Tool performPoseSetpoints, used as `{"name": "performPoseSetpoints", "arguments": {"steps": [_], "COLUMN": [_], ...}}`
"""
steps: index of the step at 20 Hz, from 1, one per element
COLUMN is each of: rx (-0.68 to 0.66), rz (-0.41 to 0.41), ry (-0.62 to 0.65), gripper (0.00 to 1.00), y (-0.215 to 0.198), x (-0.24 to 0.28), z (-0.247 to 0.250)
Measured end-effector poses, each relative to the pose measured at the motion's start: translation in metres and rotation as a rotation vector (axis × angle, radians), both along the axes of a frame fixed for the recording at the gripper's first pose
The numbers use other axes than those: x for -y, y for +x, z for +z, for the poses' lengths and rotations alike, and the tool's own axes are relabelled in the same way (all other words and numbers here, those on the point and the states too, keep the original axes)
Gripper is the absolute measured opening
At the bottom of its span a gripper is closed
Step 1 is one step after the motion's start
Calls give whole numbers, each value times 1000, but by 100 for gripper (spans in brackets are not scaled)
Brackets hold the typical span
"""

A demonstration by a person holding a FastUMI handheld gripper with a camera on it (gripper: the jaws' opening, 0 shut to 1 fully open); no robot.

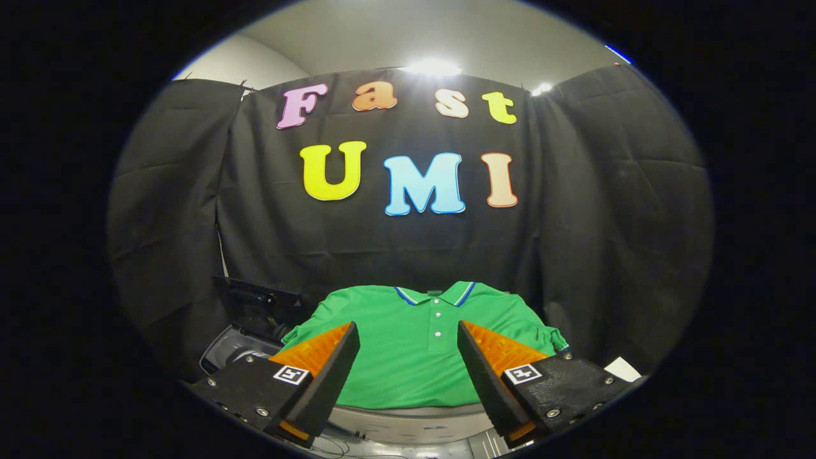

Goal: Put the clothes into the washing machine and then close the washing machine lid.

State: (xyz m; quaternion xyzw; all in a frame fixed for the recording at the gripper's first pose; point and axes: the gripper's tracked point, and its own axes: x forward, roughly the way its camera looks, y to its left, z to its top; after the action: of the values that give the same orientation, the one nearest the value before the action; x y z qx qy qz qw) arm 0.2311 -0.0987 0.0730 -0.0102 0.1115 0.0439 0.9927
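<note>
**Green polo shirt spread flat ahead of parted fingers**

At the far left, beside the shirt's left sleeve, a dark, glossy raised panel [258,305] is seen, and below it a dark rounded opening [233,354]; it may be the washing machine with its lid up, though this cannot be told for certain. Just right of it, the gripper [408,344] is held with its two fingers spread wide apart, nothing being pressed between them. A green polo shirt [408,363] is laid out flat on a pale surface [408,422], front up, its collar edged in blue and white at the far side and its button placket running down the middle. The middle of the shirt is seen in the gap between the fingers and just beyond their tips, while its sleeves are partly covered by the fingers on either side. No contact between fingers and cloth can be made out. At the near right, past the right finger, a small white object [621,368] is seen against the black cloth wall [605,223].
</note>
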Motion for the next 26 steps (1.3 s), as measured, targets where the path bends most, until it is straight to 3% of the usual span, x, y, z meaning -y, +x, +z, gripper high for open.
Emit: {"name": "performPoseSetpoints", "arguments": {"steps": [14,26], "rx": [-188,-380], "rz": [8,41], "ry": [-71,-108], "gripper": [96,96], "y": [108,126], "x": [22,32], "z": [-40,-100]}}
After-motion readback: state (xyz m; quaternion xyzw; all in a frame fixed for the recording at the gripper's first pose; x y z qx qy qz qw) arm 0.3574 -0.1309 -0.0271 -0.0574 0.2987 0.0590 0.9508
